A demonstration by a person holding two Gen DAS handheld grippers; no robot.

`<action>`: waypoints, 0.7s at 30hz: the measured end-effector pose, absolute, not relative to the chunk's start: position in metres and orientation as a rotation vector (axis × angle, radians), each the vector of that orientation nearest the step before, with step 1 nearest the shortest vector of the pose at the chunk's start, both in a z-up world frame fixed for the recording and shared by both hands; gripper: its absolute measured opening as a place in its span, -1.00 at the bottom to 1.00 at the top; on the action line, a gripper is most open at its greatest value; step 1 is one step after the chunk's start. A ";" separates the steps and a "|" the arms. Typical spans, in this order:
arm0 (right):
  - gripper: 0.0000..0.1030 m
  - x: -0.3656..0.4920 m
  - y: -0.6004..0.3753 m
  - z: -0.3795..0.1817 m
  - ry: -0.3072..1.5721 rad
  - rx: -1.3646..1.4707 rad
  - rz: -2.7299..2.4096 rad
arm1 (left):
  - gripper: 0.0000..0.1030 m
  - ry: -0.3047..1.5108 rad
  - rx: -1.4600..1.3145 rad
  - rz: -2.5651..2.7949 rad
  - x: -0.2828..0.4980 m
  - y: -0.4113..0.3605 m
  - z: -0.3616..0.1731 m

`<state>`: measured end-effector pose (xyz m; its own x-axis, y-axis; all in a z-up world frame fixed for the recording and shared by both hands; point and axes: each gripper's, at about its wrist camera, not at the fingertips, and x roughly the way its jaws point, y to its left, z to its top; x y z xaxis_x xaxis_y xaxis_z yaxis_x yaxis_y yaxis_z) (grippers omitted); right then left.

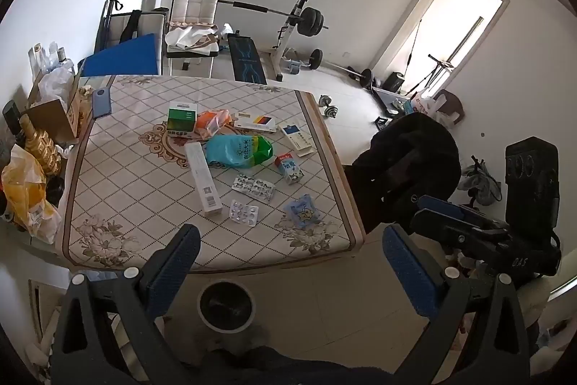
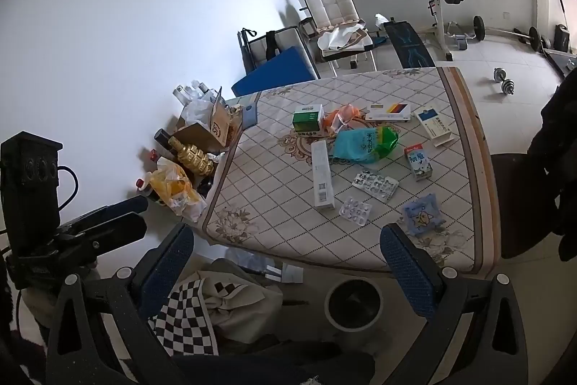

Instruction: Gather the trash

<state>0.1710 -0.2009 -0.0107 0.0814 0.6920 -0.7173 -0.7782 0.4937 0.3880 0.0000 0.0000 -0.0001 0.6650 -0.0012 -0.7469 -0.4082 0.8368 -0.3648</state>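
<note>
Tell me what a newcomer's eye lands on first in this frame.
Probably the litter strewn across the patterned table: a teal and green rice bag at the centre, with a long white box and blister packs nearer the camera. Below the table's near edge a white bin stands on the floor. Both grippers, left gripper and right gripper, hang open and empty.

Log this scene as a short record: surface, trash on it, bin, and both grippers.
surface: table with a quilted floral diamond-pattern cover
trash on it: long white carton, teal and green plastic bag, green and white box, two silver blister packs, small milk carton, pale blue wrapper
bin: round white bin with a dark inside, on the floor by the table's near edge
left gripper: open, holds nothing
right gripper: open, holds nothing
</note>
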 end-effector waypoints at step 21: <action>1.00 0.164 -0.202 -0.012 1.004 -0.119 1.117 | 1.00 0.811 -0.557 0.233 0.000 0.000 0.000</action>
<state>0.1641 -0.2016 -0.0116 0.0701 0.6908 -0.7197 -0.7894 0.4795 0.3833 0.0002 -0.0002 -0.0001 0.6732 -0.0119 -0.7393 -0.4028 0.8326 -0.3801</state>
